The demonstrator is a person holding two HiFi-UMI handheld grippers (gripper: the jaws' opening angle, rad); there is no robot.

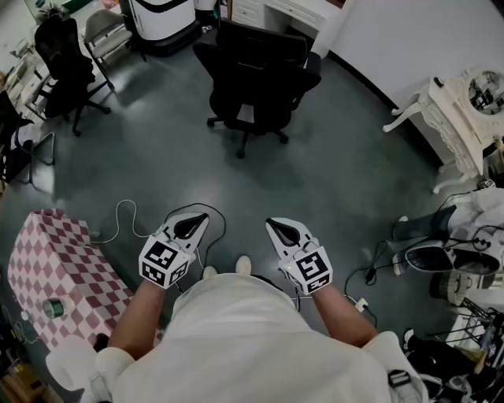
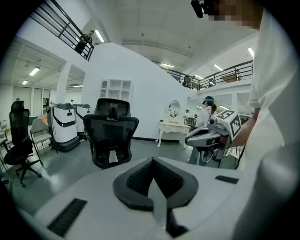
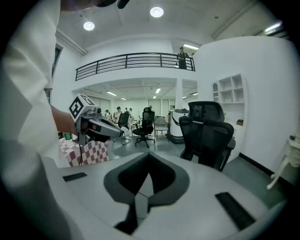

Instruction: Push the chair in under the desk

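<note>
A wide grey floor [image 1: 346,165] is being looked down on from a person's head. At the far middle, a black office chair [image 1: 256,75] is being shown standing on its wheeled base, just on the near side of a white desk [image 1: 295,11], with most of it out on the open floor. A pink-and-white checkered box [image 1: 63,268] is being shown at the near left, and an ornate white table [image 1: 449,118] at the right. The left gripper [image 1: 198,219] and the right gripper [image 1: 272,224] are being held side by side close to the person's body, well apart from the chair. The left fingers [image 2: 138,176] and the right fingers [image 3: 161,176] are being held closed together, with nothing being gripped between them.
</note>
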